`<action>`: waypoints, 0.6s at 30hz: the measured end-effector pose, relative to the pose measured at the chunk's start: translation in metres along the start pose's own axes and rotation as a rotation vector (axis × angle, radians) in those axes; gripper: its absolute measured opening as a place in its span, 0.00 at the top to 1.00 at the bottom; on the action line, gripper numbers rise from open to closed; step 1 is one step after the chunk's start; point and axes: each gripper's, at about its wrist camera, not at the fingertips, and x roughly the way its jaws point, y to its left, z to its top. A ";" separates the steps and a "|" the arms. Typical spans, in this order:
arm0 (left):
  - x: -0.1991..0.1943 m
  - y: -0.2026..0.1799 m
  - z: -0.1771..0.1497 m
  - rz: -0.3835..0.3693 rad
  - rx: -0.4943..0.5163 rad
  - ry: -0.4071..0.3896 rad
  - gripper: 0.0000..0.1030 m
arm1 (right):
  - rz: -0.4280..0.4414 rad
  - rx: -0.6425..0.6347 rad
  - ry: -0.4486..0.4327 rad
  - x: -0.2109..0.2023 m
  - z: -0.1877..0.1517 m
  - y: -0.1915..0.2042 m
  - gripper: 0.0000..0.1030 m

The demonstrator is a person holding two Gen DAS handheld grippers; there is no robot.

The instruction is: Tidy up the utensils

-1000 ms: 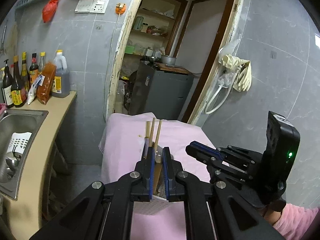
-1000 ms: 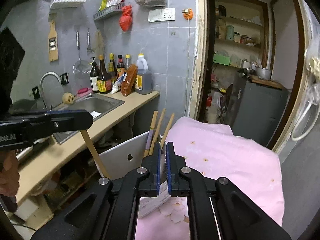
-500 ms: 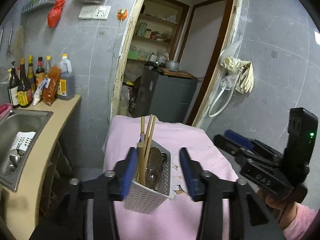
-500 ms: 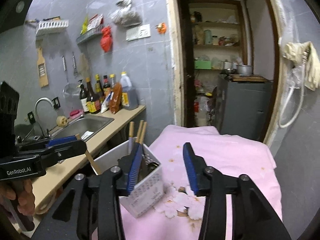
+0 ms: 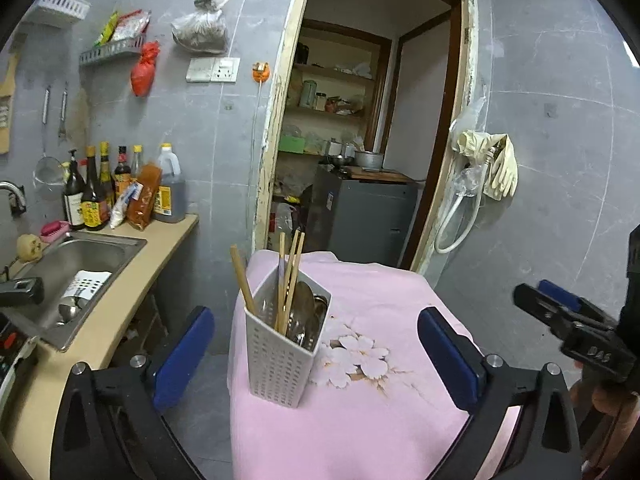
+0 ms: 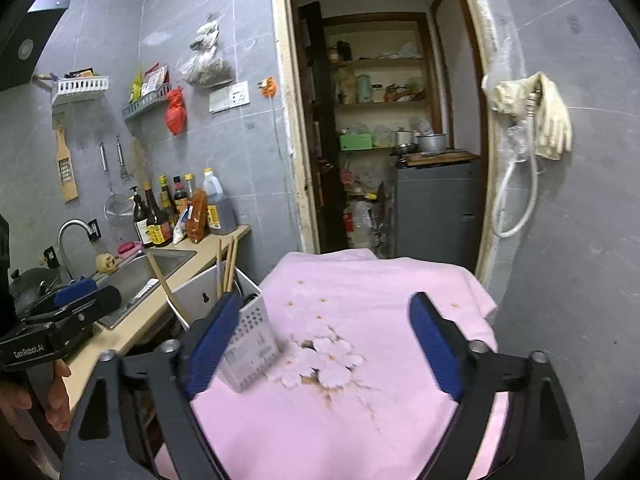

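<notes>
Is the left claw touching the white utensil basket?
Apart. In the left wrist view the left claw is wide open, and pink cloth shows between each blue finger and the basket.

White perforated utensil holder (image 5: 280, 354) with tan chopsticks (image 5: 289, 276), pink tabletop (image 5: 360, 432) cloth with white-brown flower print (image 5: 354, 356), blue pads on black left hand-held gripper (image 5: 316, 354), beige counter (image 5: 132, 312) at 9 o'clock.

A small table (image 5: 360, 432) is covered w/ a pink cloth (image 5: 384, 304) printed w/ a white flower (image 5: 356, 360). A white utensil basket (image 5: 280, 360) is stood upright on the cloth near its left edge, just beside the flower.
</notes>
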 end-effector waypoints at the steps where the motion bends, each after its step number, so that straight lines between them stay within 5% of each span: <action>1: -0.006 -0.003 -0.005 0.014 0.005 -0.005 0.00 | -0.006 0.006 -0.002 -0.008 -0.003 -0.004 0.10; 6: -0.030 -0.014 -0.026 0.030 0.017 -0.017 0.00 | -0.034 0.033 -0.016 -0.045 -0.021 -0.020 0.01; 18: -0.085 -0.026 -0.075 0.065 0.058 -0.033 0.00 | -0.067 0.046 -0.039 -0.122 -0.085 -0.031 0.01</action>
